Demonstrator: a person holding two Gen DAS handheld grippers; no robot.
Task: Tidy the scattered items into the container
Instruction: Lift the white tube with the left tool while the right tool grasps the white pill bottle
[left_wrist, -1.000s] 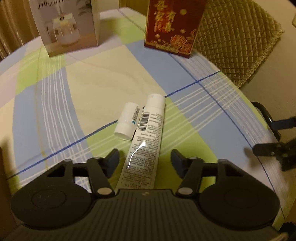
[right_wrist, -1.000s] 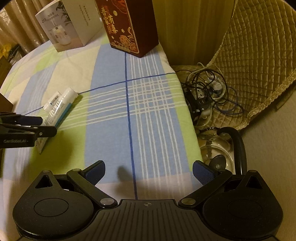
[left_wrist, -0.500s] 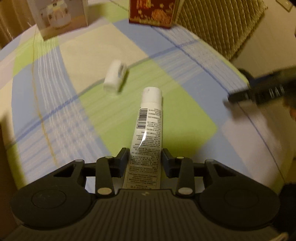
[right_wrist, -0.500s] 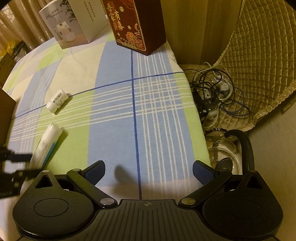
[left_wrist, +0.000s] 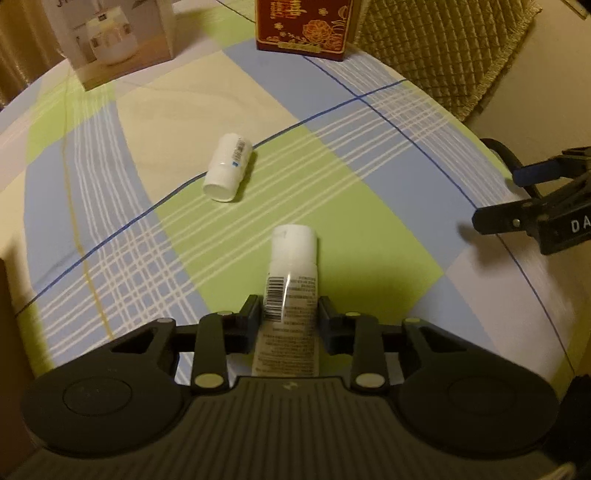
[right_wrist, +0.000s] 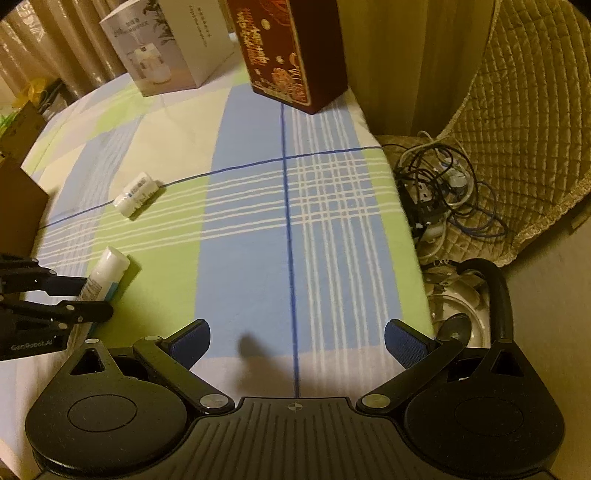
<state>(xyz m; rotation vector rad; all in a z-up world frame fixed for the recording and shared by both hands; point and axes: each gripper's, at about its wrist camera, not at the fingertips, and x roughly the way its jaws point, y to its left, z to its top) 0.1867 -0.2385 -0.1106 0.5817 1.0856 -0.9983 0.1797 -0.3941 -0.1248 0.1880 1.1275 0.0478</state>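
Note:
A white tube with a barcode lies lengthwise between my left gripper's jaws, cap pointing away. The jaws are closing and the pads press its sides. In the right wrist view the tube sticks out of the left gripper over the green check of the tablecloth. A small white bottle lies on its side farther out on the cloth. My right gripper stands open over the blue stripe with nothing between its fingers. It also shows at the right edge of the left wrist view.
A brown cardboard box edges in at the left. A white product box and a red ornate box stand at the table's far side. Past the right table edge are tangled cables, a black handle and a quilted cover.
My left gripper has narrowed onto the tube and drawn it back, away from the small bottle that lay beside it. The right gripper has hardly moved.

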